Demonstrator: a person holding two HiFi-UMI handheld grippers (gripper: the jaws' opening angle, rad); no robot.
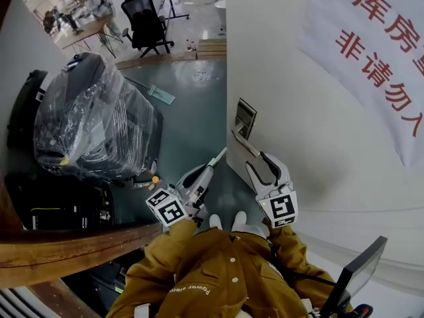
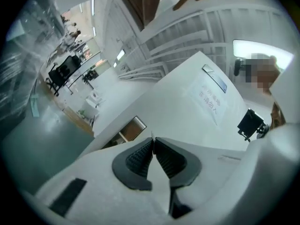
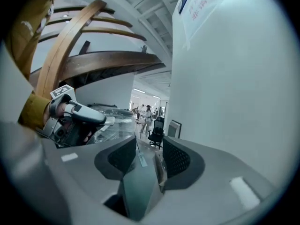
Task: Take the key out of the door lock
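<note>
The white door (image 1: 318, 131) fills the right of the head view, with a dark lock plate (image 1: 245, 119) and a silver lever handle (image 1: 242, 144) near its left edge. No key can be made out in any view. My right gripper (image 1: 257, 159) is open, its jaws just below the handle. In the right gripper view (image 3: 150, 146) a narrow metal piece (image 3: 159, 168) lies between the pads, near the right one, without being pressed; the lock plate (image 3: 174, 128) shows beyond. My left gripper (image 1: 222, 152) is shut and empty, pointing at the door edge; its own view (image 2: 153, 139) shows the plate (image 2: 133, 128) ahead.
A plastic-wrapped office chair (image 1: 99, 118) and black cases (image 1: 56, 201) stand left of the door on the green floor (image 1: 192, 111). A curved wooden rail (image 1: 66, 250) runs at lower left. People sit at a desk (image 1: 86, 18) far back. A paper sign (image 1: 377, 52) hangs on the door.
</note>
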